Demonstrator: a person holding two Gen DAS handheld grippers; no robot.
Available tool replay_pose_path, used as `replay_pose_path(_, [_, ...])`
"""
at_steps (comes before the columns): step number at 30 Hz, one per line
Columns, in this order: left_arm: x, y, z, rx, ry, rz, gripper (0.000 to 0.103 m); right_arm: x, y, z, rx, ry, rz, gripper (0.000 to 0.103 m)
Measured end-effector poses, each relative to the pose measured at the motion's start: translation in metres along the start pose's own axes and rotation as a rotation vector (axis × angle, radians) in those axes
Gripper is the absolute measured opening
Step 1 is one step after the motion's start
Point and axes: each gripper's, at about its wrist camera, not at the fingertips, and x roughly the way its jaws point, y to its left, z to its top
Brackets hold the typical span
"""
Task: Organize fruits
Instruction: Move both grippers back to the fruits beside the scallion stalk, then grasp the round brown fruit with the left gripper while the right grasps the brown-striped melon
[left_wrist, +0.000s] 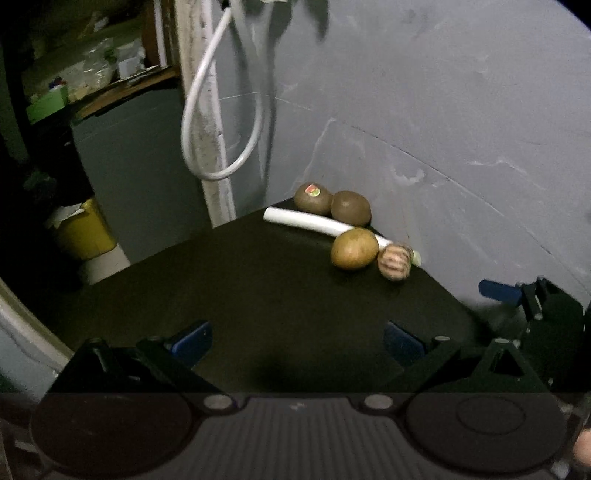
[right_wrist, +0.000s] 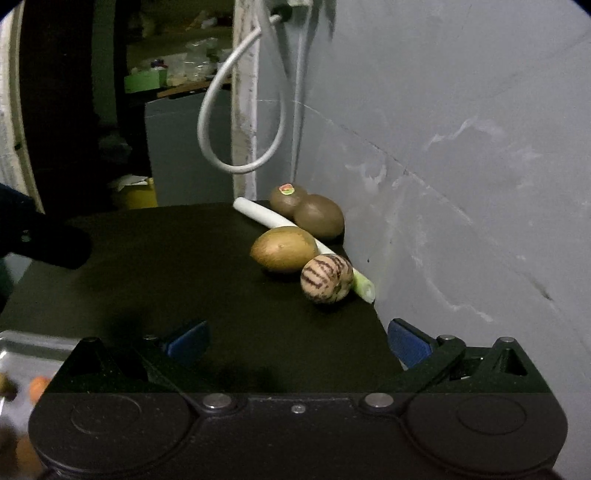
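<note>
- While both claws hang empty over the dark tabletop (right_wrist: 184, 266), the fruit sits bunched at its far right corner, against the grey wall (right_wrist: 461, 166).
- Right gripper (right_wrist: 297, 341): jaws spread wide, nothing between the blue pads (right_wrist: 188, 341). Left gripper (left_wrist: 297, 339): likewise released and empty.
- Nearest the right claw is the striped fruit (right_wrist: 325, 278), touching the golden oval fruit (right_wrist: 283, 249) on its left and resting against the white stalk (right_wrist: 266, 218) behind it.
- Two brown kiwis (right_wrist: 317, 217) lie beyond the stalk, touching each other, tight in the corner; the farther one carries a sticker.
- A metal tray (right_wrist: 33, 343) shows at the lower left of the right wrist view, off the near left edge of the tabletop, with orange blurs inside; I judge it the likely drop-off, not certain.
- Step in hand, as I read it: reach for the first fruit, and the striped one is the easy pick.
- Doing it well: come in from the open near side, pads straddling the striped fruit's widest part, one pad slipping between it and the golden fruit.
- Round fruit rolls. Close gently and centred, or it squirts toward the wall or off the right edge, which is close.
- Keep clear of the stalk; dragging it would shunt the kiwis.
- Left claw's best use is staying back, out of the right one's line.
</note>
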Motion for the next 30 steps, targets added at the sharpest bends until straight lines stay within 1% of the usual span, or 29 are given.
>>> replay_pose_path(6, [0.062,-0.001,0.022,0.008,-0.005,-0.065,0.102,0.044,-0.002,0.003,0.009,0.014,-0.026,0.102])
replay_pose_path(10, [0.098,0.0,0.033,0.0,-0.015,-0.134,0.102,0.065,-0.005,0.005,0.04,0.013,-0.045,0.102])
replay_pose_path(13, [0.121,0.0,0.039,-0.008,-0.01,-0.192,0.102,0.075,-0.005,0.005,0.068,0.005,-0.061,0.1])
replay_pose_path(16, [0.143,-0.001,0.046,-0.04,0.013,-0.235,0.102,0.083,0.003,0.007,0.054,-0.007,-0.088,0.096])
replay_pose_path(20, [0.163,-0.001,0.05,-0.075,0.048,-0.27,0.102,0.096,0.009,0.01,0.043,-0.007,-0.123,0.088])
replay_pose_path(22, [0.172,-0.002,0.051,-0.079,0.058,-0.276,0.102,0.102,0.011,0.012,0.048,-0.005,-0.139,0.085])
replay_pose_path(25, [0.181,-0.002,0.052,-0.092,0.07,-0.298,0.102,0.11,0.016,0.015,0.023,-0.009,-0.166,0.082])
replay_pose_path(27, [0.186,-0.002,0.053,-0.097,0.078,-0.314,0.102,0.113,0.017,0.016,0.012,-0.012,-0.175,0.08])
replay_pose_path(29, [0.193,-0.003,0.054,-0.095,0.084,-0.324,0.101,0.118,0.018,0.018,0.011,-0.011,-0.183,0.076])
replay_pose_path(30, [0.195,-0.003,0.054,-0.096,0.087,-0.33,0.1,0.119,0.018,0.019,0.01,-0.009,-0.187,0.076])
